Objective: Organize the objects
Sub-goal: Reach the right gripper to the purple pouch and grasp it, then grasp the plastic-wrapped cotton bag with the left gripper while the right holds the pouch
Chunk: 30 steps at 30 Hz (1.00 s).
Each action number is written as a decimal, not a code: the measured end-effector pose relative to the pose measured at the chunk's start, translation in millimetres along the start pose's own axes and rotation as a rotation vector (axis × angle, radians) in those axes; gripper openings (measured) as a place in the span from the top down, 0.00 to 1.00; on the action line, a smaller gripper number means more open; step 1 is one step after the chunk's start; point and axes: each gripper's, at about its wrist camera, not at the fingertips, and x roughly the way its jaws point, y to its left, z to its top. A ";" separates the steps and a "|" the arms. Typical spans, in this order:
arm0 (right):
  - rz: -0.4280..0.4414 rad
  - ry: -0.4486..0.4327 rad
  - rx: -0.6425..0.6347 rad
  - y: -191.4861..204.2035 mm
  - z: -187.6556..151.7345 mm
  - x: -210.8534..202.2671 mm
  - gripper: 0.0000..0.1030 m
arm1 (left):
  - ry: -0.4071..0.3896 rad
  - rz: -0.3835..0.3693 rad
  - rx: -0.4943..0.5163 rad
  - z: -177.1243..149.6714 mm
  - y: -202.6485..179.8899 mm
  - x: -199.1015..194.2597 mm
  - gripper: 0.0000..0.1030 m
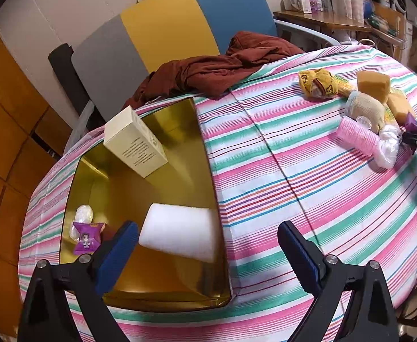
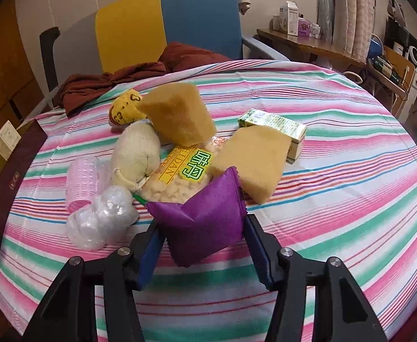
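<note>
Your right gripper is clenched on the purple packet, pads pressing both its sides, at the near edge of the pile. Crumpled plastic sits just left of it, a tan sponge just beyond on the right, and the peanut bag is touching behind. Bare striped cloth to the right and near side.

Your left gripper is released, holding nothing, hanging over the gold tin's near right edge, above the white foam block. The cream box leans on the far left rim. The tin's centre is free.
</note>
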 end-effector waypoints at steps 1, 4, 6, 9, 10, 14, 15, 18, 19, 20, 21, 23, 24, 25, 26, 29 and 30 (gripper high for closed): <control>-0.004 -0.011 0.003 -0.1 -2.8 -5.5 0.50 | -0.003 -0.001 0.005 1.5 -1.9 -0.5 0.04; 0.011 -0.039 0.029 -2.1 -10.0 -20.8 0.52 | -0.005 -0.025 0.005 8.9 -9.0 -1.2 0.04; 0.025 -0.056 0.046 -2.4 -16.0 -29.9 0.58 | 0.000 -0.065 0.008 15.5 -16.3 -0.6 0.04; 0.039 -0.077 0.050 -2.4 -24.8 -39.4 0.63 | -0.009 -0.076 0.045 31.1 -35.9 2.2 0.04; 0.036 -0.072 0.048 -3.2 -27.6 -40.1 0.64 | -0.012 -0.076 0.070 36.7 -44.0 3.4 0.04; 0.053 -0.074 0.079 -8.6 -32.2 -39.2 0.65 | -0.017 -0.067 0.116 60.6 -72.2 9.6 0.04; 0.056 -0.077 0.081 -9.0 -32.3 -39.9 0.66 | -0.019 -0.058 0.119 63.4 -74.5 9.9 0.04; 0.026 -0.072 0.068 -8.4 -32.4 -38.1 0.66 | -0.017 -0.063 0.117 66.2 -79.1 9.7 0.04; -0.006 -0.073 0.068 -8.1 -32.2 -37.3 0.66 | -0.018 -0.064 0.119 65.4 -79.5 9.1 0.04; -0.032 -0.068 0.062 -7.1 -32.4 -36.0 0.65 | -0.019 -0.056 0.124 64.3 -80.4 9.2 0.04; -0.055 -0.061 0.058 -6.6 -32.6 -34.5 0.63 | -0.020 -0.045 0.132 62.5 -81.1 9.4 0.04; -0.083 -0.067 0.061 -5.7 -31.4 -32.0 0.52 | -0.020 -0.036 0.142 60.0 -82.1 10.2 0.04; -0.109 -0.068 0.057 -5.0 -29.9 -31.2 0.50 | -0.022 -0.030 0.145 59.4 -81.9 10.8 0.04; -0.127 -0.071 0.048 -3.9 -28.6 -30.5 0.48 | -0.022 -0.028 0.144 59.3 -81.4 10.8 0.04; -0.129 -0.076 0.039 -2.8 -27.0 -29.8 0.48 | -0.020 -0.032 0.140 59.3 -80.7 11.2 0.04; -0.158 -0.056 0.040 -2.2 -24.5 -22.7 0.50 | -0.009 -0.044 0.124 60.6 -78.9 12.4 0.04; -0.166 -0.050 0.041 -2.7 -24.7 -21.2 0.53 | -0.010 -0.049 0.120 60.9 -78.4 12.2 0.04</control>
